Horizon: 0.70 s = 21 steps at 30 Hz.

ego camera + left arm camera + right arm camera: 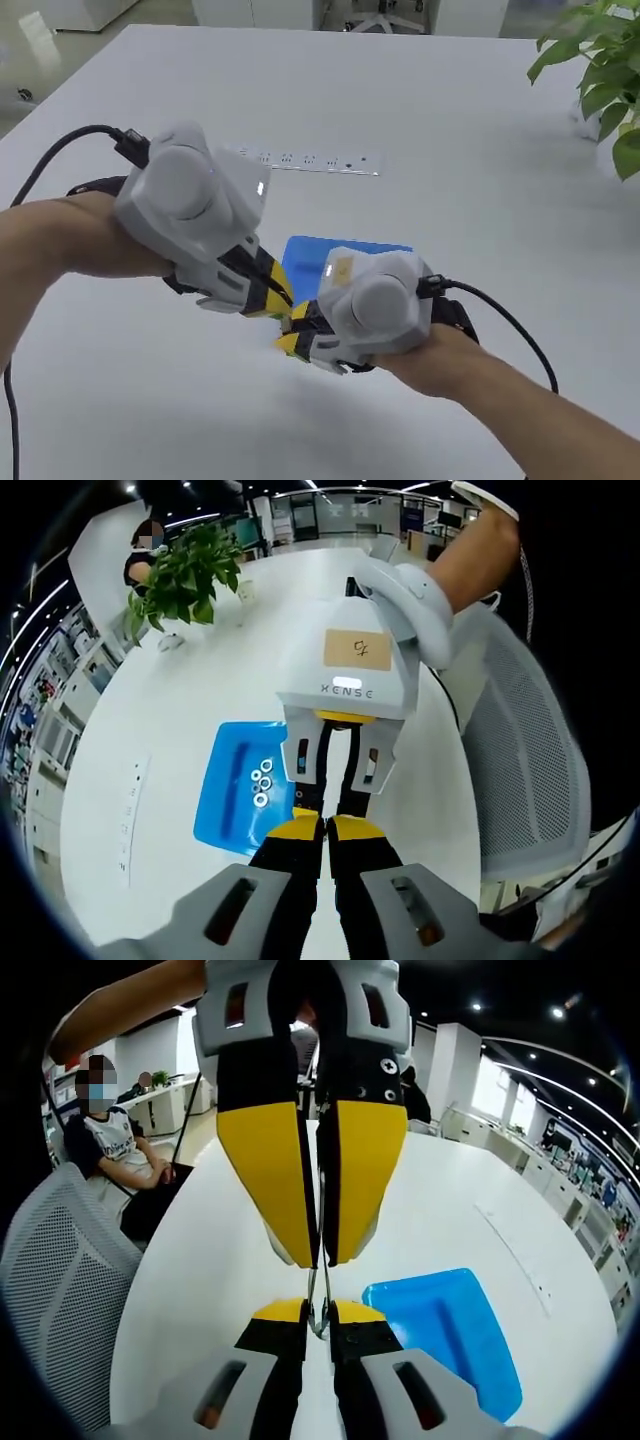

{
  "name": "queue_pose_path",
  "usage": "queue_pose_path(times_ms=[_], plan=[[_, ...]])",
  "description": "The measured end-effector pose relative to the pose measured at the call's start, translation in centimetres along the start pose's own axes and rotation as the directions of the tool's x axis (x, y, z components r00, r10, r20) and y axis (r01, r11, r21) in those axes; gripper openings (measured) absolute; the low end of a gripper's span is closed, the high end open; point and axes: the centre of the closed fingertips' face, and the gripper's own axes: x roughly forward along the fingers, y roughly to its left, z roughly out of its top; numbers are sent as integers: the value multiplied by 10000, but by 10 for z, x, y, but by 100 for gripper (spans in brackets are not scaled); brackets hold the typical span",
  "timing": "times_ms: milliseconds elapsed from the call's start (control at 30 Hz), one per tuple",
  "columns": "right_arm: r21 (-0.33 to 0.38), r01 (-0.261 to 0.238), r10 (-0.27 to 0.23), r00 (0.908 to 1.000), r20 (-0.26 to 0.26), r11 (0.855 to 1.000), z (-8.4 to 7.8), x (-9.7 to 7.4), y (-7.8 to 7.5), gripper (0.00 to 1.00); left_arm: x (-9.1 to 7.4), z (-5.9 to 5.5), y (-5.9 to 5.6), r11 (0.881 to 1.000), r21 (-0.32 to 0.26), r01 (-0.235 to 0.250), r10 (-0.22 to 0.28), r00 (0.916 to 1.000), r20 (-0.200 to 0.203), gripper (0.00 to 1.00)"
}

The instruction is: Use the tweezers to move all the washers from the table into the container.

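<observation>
Metal tweezers [317, 1285] are pinched at once by the closed jaws of the left gripper [320, 1252] and the right gripper [318, 1312], which meet tip to tip just beside the blue container [450, 1335], where several washers [262, 780] lie. One grip should be held firm while the other is eased off, so that the tweezers are neither twisted nor dropped. Whether any washers lie on the table [450, 120] cannot be told.

Smooth blue plastic container [225, 820], shiny metal washers [262, 780]
</observation>
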Motion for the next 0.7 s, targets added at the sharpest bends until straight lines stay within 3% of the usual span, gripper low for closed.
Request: queue_pose_path(times_ms=[433,700], plan=[[-171,397,-396,9992,46,9991,14,-22,-19,10,-13,24,13,9985,459,-289,278,9993,237,6],[-431,762,-758,9971,108,9962,18,-33,-43,10,-17,37,32,9957,773,-513,490,9983,315,6]])
